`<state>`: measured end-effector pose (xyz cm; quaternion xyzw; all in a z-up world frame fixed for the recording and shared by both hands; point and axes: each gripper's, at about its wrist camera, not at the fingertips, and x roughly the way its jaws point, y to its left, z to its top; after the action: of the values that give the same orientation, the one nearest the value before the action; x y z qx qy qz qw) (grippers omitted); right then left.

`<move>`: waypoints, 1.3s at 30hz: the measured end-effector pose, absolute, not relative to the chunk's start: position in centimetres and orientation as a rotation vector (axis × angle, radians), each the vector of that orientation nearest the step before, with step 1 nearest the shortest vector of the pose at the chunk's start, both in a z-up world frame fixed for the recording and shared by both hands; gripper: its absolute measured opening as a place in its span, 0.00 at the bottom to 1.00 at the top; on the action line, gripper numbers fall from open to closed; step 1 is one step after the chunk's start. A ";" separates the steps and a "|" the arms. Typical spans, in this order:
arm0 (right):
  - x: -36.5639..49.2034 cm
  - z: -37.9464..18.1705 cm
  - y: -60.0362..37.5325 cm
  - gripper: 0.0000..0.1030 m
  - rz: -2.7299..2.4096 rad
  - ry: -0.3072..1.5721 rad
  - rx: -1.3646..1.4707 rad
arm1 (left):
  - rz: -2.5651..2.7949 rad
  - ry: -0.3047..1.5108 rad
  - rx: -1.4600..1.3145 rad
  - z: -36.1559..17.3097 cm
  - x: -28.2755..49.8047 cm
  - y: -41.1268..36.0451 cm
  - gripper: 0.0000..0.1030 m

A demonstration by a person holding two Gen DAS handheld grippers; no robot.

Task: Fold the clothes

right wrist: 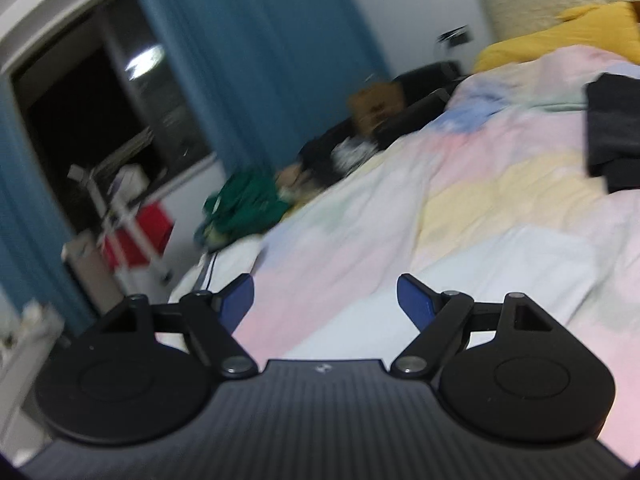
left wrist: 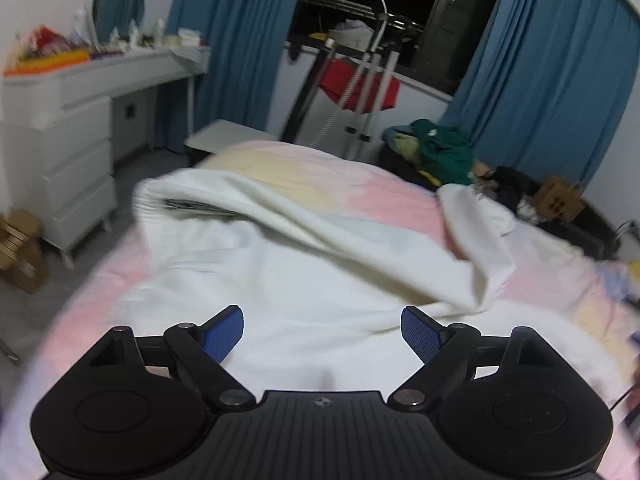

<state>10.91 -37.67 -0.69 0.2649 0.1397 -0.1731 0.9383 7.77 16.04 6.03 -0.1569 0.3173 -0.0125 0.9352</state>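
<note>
White cotton garment (left wrist: 280,280), half-folded on pastel quilt (left wrist: 360,184); left gripper (left wrist: 322,330) and right gripper (right wrist: 325,300) both spread wide, empty; advise pinching folded edge squarely, both corners level.

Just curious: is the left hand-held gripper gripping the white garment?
No, the left hand-held gripper is open above the white garment, nothing between its fingers.

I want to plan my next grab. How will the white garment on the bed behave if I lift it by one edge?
The white garment will probably flop: it already lies in soft folds and creases on the bed. It looks thickish, so perhaps somewhat heavy and apt to sag from a single pinch. The left claw is open above it, holding nothing.
</note>
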 end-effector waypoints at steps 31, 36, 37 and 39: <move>18.6 -6.7 -33.9 0.78 -0.220 0.582 0.656 | 0.019 0.664 -0.085 -2.3 38.3 5.2 0.74; 19.2 -7.1 -34.0 0.78 -0.214 0.581 0.658 | 0.189 0.765 -0.041 -4.6 42.2 8.1 0.71; 19.3 -7.1 -33.9 0.78 -0.211 0.576 0.651 | 0.180 0.757 -0.044 -4.4 41.3 8.4 0.71; 19.7 -7.3 -33.8 0.78 -0.198 0.567 0.641 | 0.162 0.742 -0.050 -3.9 39.5 9.1 0.73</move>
<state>19.68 -33.77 -7.27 0.3105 0.2743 -0.0958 0.9051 39.51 9.08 -3.89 -0.0246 0.3619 0.0793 0.9285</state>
